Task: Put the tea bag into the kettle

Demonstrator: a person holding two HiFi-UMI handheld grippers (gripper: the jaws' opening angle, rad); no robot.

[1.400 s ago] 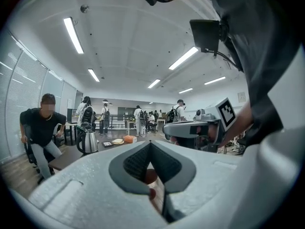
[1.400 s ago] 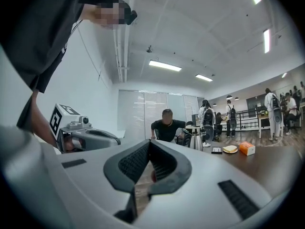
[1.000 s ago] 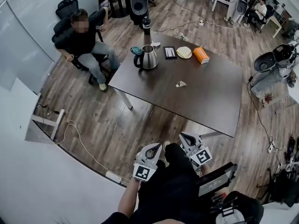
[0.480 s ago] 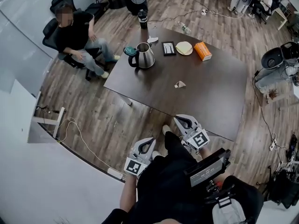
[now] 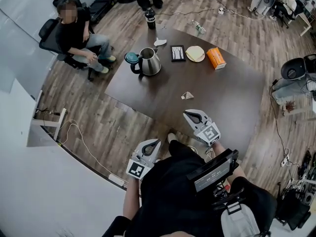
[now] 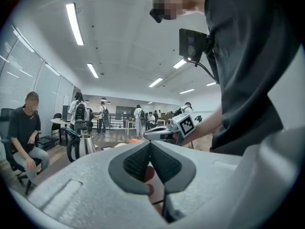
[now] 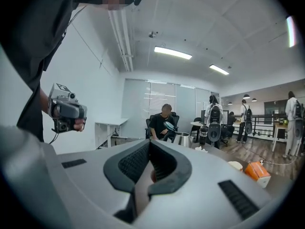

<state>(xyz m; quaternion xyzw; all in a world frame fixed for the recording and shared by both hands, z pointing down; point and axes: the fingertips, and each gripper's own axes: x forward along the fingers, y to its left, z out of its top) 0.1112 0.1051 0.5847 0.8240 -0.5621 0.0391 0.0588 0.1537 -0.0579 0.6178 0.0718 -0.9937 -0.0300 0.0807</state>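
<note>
Two grippers are hovering at the table's near edge, and neither is carrying anything. The left gripper (image 5: pixel 153 144) is showing its jaws closed pad to pad with nothing between them, and it is hanging short of the edge, over the floor. The right gripper (image 5: pixel 191 114) is likewise showing closed, empty jaws, and its tips are reaching just over the near edge.

The tea bag (image 5: pixel 187 96) is lying loose on the table (image 5: pixel 232 98), around the middle and toward the near edge. It is near the right gripper's tips and well apart from the kettle (image 5: pixel 149 62). The kettle is standing upright near the left edge, its mouth appearing uncovered. A teal lid (image 5: pixel 131 58) is resting just beside its handle.

Progress assessment: no part of the task is appearing complete. The steps remaining, as judged, are:
- opening the right gripper's jaws
- closing them on the tea bag
- carrying it across to the kettle
- releasing it into the mouth

With the lid off, no uncovering step is appearing necessary. A seated person (image 5: pixel 74 26) is sitting beyond the left edge, apart from that route.
</note>
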